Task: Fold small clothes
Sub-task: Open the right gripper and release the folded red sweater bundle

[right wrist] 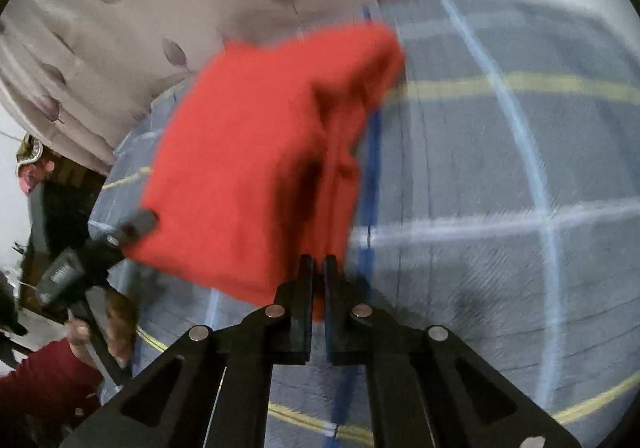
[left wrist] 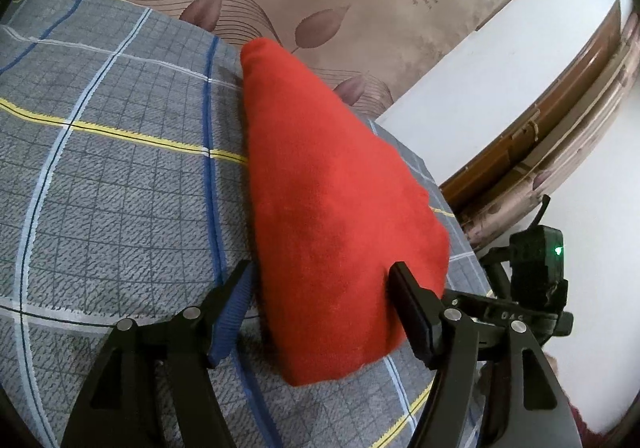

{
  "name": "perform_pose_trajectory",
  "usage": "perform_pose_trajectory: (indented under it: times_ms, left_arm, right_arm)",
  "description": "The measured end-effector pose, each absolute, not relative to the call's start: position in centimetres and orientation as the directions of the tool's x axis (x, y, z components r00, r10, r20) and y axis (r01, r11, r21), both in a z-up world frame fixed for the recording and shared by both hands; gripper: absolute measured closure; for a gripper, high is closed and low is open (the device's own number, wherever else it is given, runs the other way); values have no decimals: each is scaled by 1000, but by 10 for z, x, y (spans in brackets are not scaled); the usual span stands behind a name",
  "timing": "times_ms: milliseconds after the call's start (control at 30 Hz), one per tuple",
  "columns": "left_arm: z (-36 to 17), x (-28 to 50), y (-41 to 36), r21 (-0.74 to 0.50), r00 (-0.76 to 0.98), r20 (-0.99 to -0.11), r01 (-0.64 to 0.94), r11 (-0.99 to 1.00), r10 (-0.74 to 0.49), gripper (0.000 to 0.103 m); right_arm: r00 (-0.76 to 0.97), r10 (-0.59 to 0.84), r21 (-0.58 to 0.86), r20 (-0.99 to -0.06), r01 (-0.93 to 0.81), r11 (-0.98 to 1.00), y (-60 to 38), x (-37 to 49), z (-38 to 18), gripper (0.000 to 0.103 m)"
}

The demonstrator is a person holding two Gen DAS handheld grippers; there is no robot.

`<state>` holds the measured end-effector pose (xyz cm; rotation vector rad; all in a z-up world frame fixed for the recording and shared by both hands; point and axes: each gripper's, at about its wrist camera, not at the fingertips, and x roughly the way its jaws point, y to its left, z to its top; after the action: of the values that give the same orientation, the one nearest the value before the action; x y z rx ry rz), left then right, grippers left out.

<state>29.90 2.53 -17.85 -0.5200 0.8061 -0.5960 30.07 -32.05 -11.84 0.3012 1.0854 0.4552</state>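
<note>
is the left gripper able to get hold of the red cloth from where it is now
Probably yes. The left gripper is open with the near end of the red cloth lying between its fingers on the plaid sheet, and nothing blocks it. The right gripper already pinches another edge.

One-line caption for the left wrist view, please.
Open left gripper straddles the near end of a folded red cloth on a plaid sheet.
</note>
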Motion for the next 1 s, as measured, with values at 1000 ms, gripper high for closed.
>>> perform_pose_trajectory:
  times_ms: [1000]
  left_arm:
    - [-179,296,28,-623,568,-511,272,733,-645,31]
  right_arm:
    - [422,423,348,-802,-245,905,-308,290,-107,99]
